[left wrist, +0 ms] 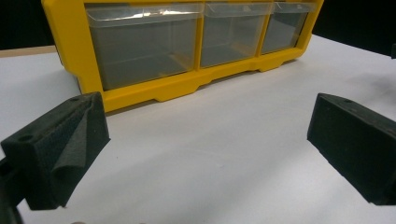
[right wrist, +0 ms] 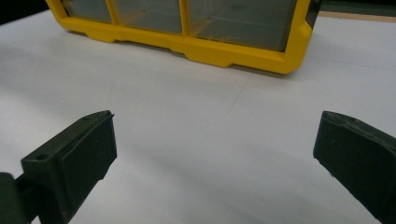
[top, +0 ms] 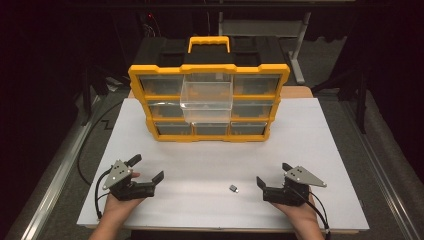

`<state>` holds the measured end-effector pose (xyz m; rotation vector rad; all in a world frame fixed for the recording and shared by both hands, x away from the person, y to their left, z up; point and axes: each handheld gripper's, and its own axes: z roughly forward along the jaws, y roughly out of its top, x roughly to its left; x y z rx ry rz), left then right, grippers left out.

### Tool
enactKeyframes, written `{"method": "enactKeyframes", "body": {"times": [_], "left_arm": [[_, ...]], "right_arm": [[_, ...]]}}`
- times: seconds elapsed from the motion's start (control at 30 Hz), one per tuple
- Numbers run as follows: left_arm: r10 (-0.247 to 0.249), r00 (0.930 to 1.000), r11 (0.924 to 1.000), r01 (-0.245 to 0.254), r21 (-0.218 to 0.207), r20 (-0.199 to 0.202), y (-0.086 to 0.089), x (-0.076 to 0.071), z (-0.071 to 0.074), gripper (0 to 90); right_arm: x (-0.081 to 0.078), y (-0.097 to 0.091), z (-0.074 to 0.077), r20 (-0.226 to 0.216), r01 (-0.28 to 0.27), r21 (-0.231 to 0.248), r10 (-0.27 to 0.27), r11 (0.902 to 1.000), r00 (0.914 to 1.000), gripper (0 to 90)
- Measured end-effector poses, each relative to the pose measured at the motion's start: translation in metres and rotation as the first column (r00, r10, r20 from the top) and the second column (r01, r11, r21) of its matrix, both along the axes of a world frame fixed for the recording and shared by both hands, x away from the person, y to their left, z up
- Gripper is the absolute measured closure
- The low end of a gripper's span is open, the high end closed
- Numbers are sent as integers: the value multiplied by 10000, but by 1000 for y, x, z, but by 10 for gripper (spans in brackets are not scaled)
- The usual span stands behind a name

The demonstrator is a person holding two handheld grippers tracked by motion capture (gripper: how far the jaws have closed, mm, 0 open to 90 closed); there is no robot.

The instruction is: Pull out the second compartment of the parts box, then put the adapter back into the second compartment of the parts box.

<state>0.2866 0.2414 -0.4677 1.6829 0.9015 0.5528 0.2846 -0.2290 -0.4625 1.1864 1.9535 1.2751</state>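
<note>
A yellow and black drawer organizer (top: pixel 209 102) stands at the back middle of the white table (top: pixel 320 145), with clear drawers in three rows. Its top middle drawer (top: pixel 207 95) is pulled out toward me. A small dark grey part (top: pixel 233 188) lies on the table near the front, between the hands. My left gripper (top: pixel 146 168) rests at the front left, held in a hand, open and holding nothing. My right gripper (top: pixel 273 173) rests at the front right, open too, with bare table between its jaws. Both gripper views face the organizer's bottom row (left wrist: pixel 187 42) (right wrist: pixel 205 23).
The table's front edge (top: pixel 220 228) runs just before the hands. A black cable (top: pixel 90 150) trails off the left side. Metal frame rails (top: pixel 55 175) flank the table on both sides, and a grey stand (top: pixel 295 45) is behind the organizer.
</note>
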Motion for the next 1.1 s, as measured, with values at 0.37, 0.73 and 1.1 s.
{"method": "enactKeyframes", "body": {"times": [0.37,0.73,1.1], "left_arm": [[-15,10000,9999,14,119,93,-2,1,0,2],[54,9998,9999,-55,94,180,1,3,0,2],[13,9995,9999,-17,133,313,1,2,2,2]], "right_arm": [[-3,2,4,276,24,-73,-22,10000,9996,1],[0,7,3,-361,53,-868,-85,9962,9993,1],[2,13,-2,-1465,-492,-1482,273,9877,9888,0]]}}
